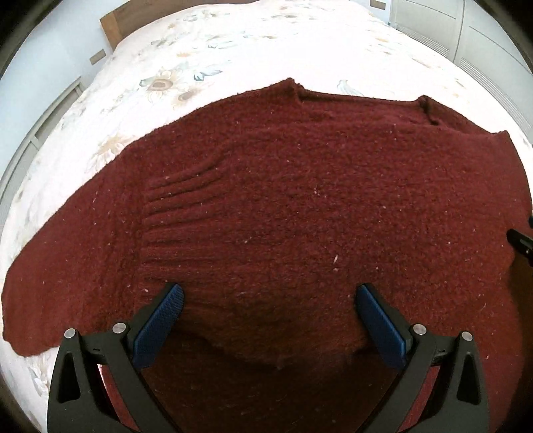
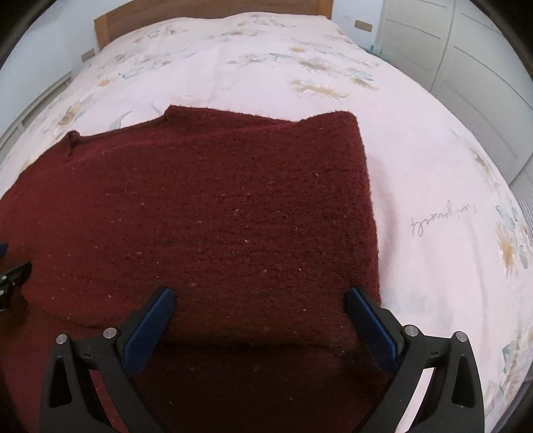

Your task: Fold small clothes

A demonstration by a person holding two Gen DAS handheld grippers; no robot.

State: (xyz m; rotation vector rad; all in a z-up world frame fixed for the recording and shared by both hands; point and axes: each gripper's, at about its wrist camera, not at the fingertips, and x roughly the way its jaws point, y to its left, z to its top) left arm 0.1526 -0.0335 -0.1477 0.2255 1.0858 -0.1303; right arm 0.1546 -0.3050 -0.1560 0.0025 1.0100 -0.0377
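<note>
Where bedspread (image 2: 416,160) shows, maroon sweater (image 2: 213,206) flat, unheld.

Bed (image 2: 416,173) with a white cover printed with pale flowers and 1 line of cursive script (image 2: 444,219) at the right. A wooden headboard (image 2: 213,10) stands at the far end. 1 dark red knitted sweater (image 2: 216,216) lies flat on the near part of the cover, its right side folded to a straight edge, its left sleeve (image 1: 66,273) spread out to the left.
</note>
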